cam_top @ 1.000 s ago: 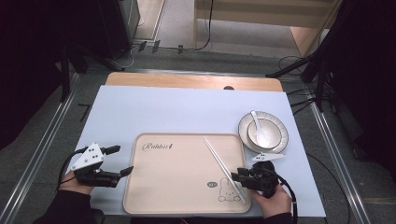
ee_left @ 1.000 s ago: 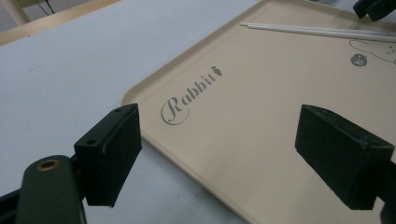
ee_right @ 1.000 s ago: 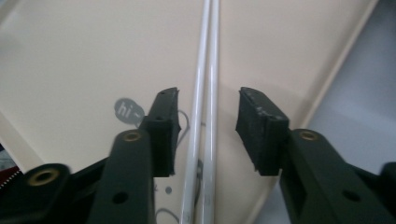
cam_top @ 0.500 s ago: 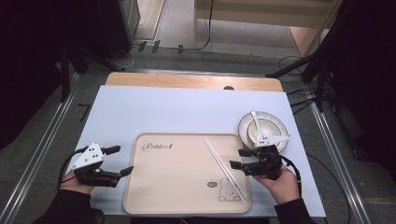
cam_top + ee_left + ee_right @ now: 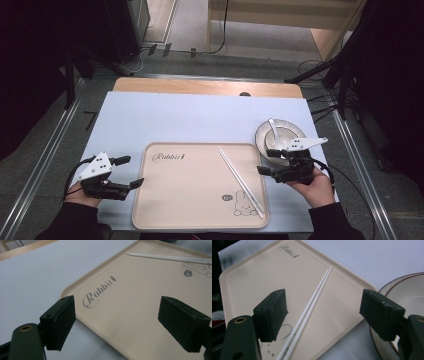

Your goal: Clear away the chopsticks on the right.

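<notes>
Chopsticks [image 5: 312, 302] between right gripper's [image 5: 329, 315] parted jaws

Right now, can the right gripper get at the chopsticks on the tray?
Probably yes. The right gripper is open and sits just beside the tray. The chopsticks lie bare next to it, with nothing between.

From my right gripper view, the bowl [image 5: 404, 292] runs off the right edge, and the chopsticks [image 5: 307, 312] leave the bottom. My left gripper view cuts off the tray [image 5: 140, 302], its rabbit drawing [image 5: 200, 268] perhaps half shown.
</notes>
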A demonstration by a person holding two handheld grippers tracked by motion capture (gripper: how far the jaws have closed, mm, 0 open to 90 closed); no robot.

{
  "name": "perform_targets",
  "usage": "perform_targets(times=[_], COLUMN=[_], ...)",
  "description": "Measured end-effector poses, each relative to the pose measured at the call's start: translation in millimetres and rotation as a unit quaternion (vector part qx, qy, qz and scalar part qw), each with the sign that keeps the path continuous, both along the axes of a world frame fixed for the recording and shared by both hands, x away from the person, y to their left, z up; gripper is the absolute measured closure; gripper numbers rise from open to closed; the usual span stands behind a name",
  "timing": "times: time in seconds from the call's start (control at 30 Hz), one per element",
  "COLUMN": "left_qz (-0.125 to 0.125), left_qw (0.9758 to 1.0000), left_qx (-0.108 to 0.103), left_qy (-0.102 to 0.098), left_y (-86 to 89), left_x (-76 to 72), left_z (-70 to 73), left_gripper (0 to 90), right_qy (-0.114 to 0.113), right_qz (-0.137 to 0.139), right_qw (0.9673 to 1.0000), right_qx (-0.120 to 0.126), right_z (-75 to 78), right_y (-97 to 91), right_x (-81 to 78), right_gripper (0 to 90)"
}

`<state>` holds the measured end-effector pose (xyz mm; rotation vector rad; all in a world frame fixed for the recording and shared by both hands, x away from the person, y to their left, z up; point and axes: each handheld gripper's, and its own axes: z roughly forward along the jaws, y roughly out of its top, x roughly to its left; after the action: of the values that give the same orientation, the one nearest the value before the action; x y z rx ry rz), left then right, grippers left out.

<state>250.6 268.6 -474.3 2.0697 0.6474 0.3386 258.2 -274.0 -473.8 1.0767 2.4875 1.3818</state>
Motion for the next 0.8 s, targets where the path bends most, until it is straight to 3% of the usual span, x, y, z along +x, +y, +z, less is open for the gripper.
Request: perform_targets(times=[0.37,0.8], left_qz=[-0.001,-0.001], left_qw=[1.0000,1.0000], left_qx=[-0.001,0.001], left_qy=[-0.001,-0.002], left_y=[0.7,0.6], left_x=[-2.2,-2.2], left_z=[0.7,0.5], left_gripper=[15.1,15.1], right_qy=[-0.023,-0.024], right_qz=[-0.021,-0.028], right_qw=[0.9995,0.9993], right_qx=[0.005,-0.006], right_z=[2.8,1.5], right_y=[-32.7,-36.9], right_x=[-8.6,-8.1], right_gripper=[20.4,20.4])
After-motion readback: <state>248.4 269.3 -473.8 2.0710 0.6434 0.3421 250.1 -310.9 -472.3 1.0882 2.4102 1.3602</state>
